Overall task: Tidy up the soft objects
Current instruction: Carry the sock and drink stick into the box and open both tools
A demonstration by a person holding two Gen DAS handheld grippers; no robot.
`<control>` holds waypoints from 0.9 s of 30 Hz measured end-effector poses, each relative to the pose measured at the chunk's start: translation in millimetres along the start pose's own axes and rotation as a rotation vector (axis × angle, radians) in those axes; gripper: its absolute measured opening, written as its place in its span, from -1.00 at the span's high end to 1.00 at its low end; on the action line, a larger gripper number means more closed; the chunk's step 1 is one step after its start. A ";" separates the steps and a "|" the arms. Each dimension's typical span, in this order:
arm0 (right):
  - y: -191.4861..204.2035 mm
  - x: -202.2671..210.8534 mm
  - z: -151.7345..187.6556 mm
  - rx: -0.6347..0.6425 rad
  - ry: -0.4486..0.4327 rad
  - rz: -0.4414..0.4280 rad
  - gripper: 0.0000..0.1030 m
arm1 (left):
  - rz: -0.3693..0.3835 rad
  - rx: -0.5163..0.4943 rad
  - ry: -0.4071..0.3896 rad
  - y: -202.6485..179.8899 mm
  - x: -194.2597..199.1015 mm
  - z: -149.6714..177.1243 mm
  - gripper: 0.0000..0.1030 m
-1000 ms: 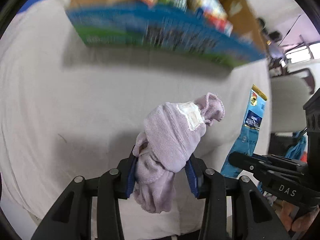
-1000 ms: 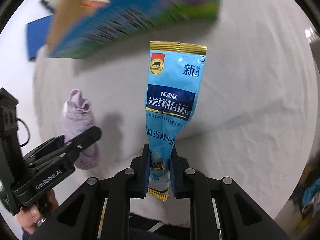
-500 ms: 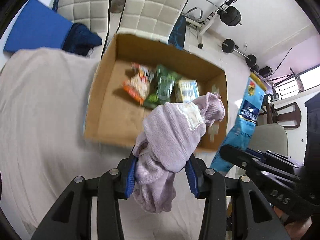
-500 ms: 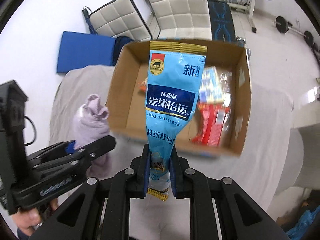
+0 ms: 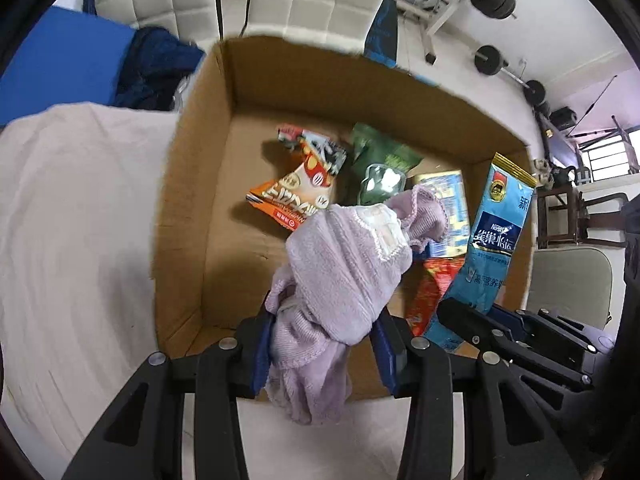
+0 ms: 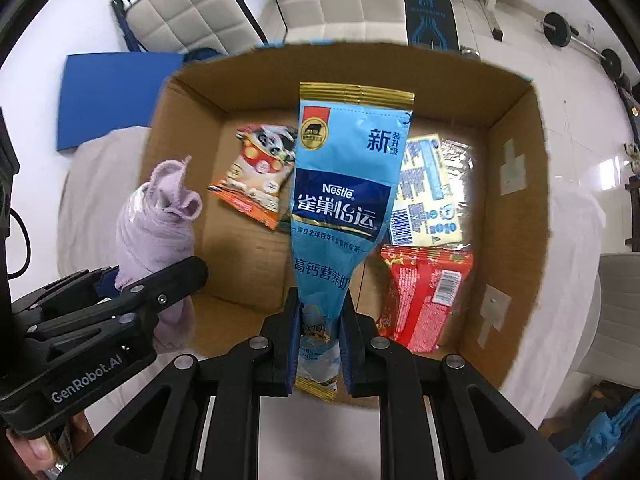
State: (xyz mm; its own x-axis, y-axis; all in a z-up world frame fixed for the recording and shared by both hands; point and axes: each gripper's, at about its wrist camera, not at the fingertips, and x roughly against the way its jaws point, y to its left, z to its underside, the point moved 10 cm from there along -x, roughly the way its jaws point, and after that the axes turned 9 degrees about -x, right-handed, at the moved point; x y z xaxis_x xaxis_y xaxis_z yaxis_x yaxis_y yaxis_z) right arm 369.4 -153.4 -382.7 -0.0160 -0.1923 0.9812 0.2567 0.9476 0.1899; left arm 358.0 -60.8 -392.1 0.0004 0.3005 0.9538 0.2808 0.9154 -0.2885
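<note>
Both pouch (image 6: 340, 216) and lilac cloth (image 5: 340, 276) stand lengthwise, apparently over the box (image 6: 516, 184).

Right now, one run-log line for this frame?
left tongs: shut on lilac cloth | right tongs: shut on blue Nestle pouch | both above open cardboard box | box: snack packets inside

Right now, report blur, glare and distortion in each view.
Left wrist view: fisheye bends the cardboard box walls, motion blur smears the white cloth, lilac cloth stays sharp. Right wrist view: box rim blurred, glare on the silvery packet, Nestle pouch crisp.
</note>
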 end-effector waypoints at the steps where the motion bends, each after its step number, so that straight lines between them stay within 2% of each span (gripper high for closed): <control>1: -1.2 -7.4 -0.9 -0.001 0.010 0.007 0.65 | -0.001 0.005 0.019 3.1 -7.2 1.0 0.23; 5: -4.5 -34.7 -1.9 0.001 0.062 0.019 0.64 | -0.005 0.004 0.063 8.6 -25.1 2.1 0.19; 10: -6.8 -53.9 -2.7 -0.009 0.105 0.028 0.60 | -0.015 0.011 0.100 12.7 -29.6 5.4 0.18; 14: -6.4 -63.3 -1.0 0.007 0.136 0.038 0.41 | -0.026 0.003 0.128 11.9 -29.1 10.0 0.18; 17: -7.0 -67.2 -2.4 0.014 0.124 0.049 0.17 | -0.039 0.010 0.131 13.2 -31.3 11.7 0.17; 19: -8.0 -67.9 -5.2 0.011 0.111 0.055 0.07 | -0.041 0.024 0.117 15.0 -28.7 12.0 0.14; 20: -9.6 -67.0 -5.2 0.007 0.105 0.057 0.03 | -0.052 0.024 0.106 15.9 -27.2 13.9 0.01; 22: -11.9 -63.9 -5.1 0.002 0.094 0.062 -0.01 | -0.094 0.023 0.076 21.3 -23.8 10.9 -0.38; 23: -13.5 -62.8 -4.5 0.000 0.092 0.063 -0.15 | -0.103 0.025 0.059 23.2 -20.8 9.4 -0.63; 24: -14.7 -60.2 -4.3 -0.002 0.087 0.068 -0.30 | -0.101 0.027 0.043 23.9 -17.7 8.4 -0.70; 26: -19.3 -56.0 -4.7 -0.006 0.066 0.087 -0.46 | -0.106 0.038 0.023 25.3 -10.5 6.9 -0.71; 27: -22.4 -54.1 -5.0 -0.009 0.051 0.100 -0.47 | -0.109 0.038 0.016 25.1 -8.6 6.9 -0.76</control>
State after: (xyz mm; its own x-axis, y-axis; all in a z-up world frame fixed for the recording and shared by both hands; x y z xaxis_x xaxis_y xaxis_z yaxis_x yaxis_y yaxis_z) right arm 369.4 -165.6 -440.2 0.0596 -0.1094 0.9922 0.2630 0.9606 0.0901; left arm 358.5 -38.5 -408.2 -0.0126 0.1941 0.9809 0.2430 0.9522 -0.1853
